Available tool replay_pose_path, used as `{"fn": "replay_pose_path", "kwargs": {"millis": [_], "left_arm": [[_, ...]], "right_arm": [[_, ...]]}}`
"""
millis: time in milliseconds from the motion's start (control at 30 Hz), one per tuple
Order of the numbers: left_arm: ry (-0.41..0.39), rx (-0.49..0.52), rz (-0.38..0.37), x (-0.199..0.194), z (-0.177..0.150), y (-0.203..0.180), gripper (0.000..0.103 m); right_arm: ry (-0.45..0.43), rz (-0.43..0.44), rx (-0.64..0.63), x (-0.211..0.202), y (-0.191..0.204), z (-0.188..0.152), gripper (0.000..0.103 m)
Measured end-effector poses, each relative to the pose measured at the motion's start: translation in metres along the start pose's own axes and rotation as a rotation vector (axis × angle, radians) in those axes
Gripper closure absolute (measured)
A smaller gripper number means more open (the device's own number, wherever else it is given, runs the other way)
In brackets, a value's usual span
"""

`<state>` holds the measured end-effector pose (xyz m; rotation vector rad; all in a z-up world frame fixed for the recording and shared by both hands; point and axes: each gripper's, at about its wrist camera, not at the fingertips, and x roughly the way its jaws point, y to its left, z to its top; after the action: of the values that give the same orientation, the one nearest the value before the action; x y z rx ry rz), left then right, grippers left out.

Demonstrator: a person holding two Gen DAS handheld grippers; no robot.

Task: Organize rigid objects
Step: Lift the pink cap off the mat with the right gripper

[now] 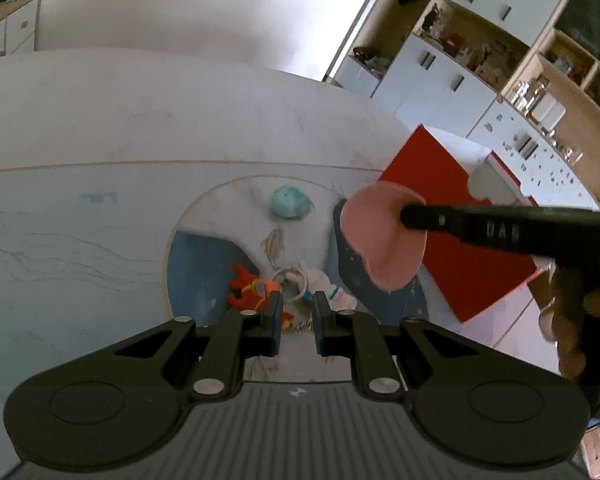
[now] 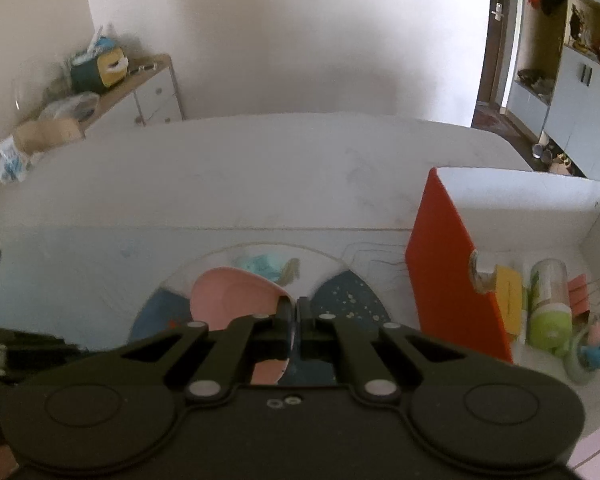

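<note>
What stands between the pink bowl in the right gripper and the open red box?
Nothing visible. The pink bowl, pinched by the right gripper, only has to clear the red box side wall.

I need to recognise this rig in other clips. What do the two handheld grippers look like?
Both match: the left gripper and right gripper are matte black, with angular linkage arms on silver pivot pins, round black discs at each side and a ribbed grey body. The left fingers have bluish inner pads. The right gripper bears pale raised lettering along its side, too blurred to read. No cables or sleeves show.
</note>
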<state>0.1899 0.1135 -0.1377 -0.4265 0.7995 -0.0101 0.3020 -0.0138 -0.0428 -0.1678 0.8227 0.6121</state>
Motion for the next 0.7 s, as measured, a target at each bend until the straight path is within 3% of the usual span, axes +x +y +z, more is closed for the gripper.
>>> {"fn": "replay_pose_path", "kwargs": {"millis": [267,333,400,467,600,700], "left_arm": [[0.009,0.030,0.029,0.005,0.004,-0.004,0.086],[0.011,0.040,0.038,0.009,0.004,-0.005,0.075],[0.008,0.052,0.065,0.013,0.003,-0.006,0.047],[0.002,0.073,0.095,0.015,0.000,-0.006,0.034],[0.017,0.141,0.138,0.026,-0.004,-0.007,0.034],[0.008,0.138,0.153,0.032,-0.003,-0.005,0.034]], "right_arm": [[-0.046,-0.003,0.055,-0.031,-0.019,0.005,0.101],[-0.055,-0.006,0.062,-0.035,-0.024,0.006,0.101],[-0.062,-0.013,0.063,-0.039,-0.026,0.006,0.101],[-0.066,-0.016,0.068,-0.042,-0.030,0.005,0.101],[-0.069,-0.025,0.079,-0.047,-0.037,0.002,0.101],[-0.071,-0.026,0.087,-0.051,-0.041,0.001,0.101]]}}
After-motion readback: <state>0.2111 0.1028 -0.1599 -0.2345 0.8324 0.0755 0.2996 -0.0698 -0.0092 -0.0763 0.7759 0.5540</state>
